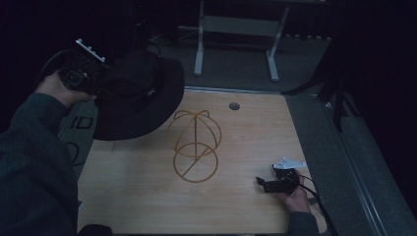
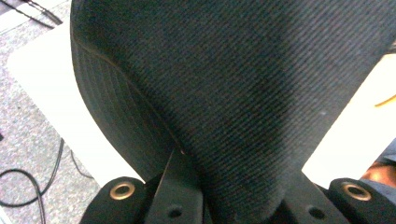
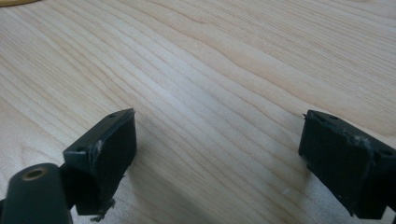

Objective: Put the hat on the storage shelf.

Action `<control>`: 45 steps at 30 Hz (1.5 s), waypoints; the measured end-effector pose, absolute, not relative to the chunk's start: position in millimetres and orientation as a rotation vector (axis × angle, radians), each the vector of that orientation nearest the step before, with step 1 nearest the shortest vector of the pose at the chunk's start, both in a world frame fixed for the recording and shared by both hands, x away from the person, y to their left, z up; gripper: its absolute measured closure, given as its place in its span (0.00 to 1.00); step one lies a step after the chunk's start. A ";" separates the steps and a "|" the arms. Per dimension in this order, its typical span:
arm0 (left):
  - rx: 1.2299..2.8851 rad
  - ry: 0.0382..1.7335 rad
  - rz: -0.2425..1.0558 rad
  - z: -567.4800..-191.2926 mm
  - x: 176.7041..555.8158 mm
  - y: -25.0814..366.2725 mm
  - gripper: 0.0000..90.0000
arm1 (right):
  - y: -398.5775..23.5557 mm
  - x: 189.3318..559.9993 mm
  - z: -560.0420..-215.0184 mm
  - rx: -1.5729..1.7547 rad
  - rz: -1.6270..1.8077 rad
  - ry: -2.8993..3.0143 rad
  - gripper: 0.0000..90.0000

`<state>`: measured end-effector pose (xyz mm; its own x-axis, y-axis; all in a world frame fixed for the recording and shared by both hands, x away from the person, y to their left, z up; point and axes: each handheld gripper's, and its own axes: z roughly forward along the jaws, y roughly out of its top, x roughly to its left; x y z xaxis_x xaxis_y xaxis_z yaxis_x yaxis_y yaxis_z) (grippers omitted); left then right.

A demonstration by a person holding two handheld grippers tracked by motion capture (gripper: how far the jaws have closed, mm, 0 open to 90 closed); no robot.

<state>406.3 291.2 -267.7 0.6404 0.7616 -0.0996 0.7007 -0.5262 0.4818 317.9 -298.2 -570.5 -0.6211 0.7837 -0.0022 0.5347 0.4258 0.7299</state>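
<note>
Your left hand-held gripper (image 1: 91, 81) is raised over the far-left corner of the light wood-grain tabletop (image 1: 246, 147), jaws clamped on the brim of a black wide-brimmed fabric hat (image 1: 135, 93); hat hangs in air, clear of the tabletop. Left gripper view: black twill cloth (image 2: 243, 93) pinched btwn jaws. Gold wire hat stand w/ ring base (image 1: 195, 146) sits upright mid-tabletop, just beside hat. Your right hand-held gripper (image 1: 268, 184) rests on tabletop near right, jaws apart, nothing btwn. Mat at left edge reads "ID" (image 1: 81, 122).
</note>
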 end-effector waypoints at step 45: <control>2.453 0.857 0.166 -235.6 377.7 241.4 0.98 | -298.3 318.1 -570.6 1.126 1.013 2.343 0.12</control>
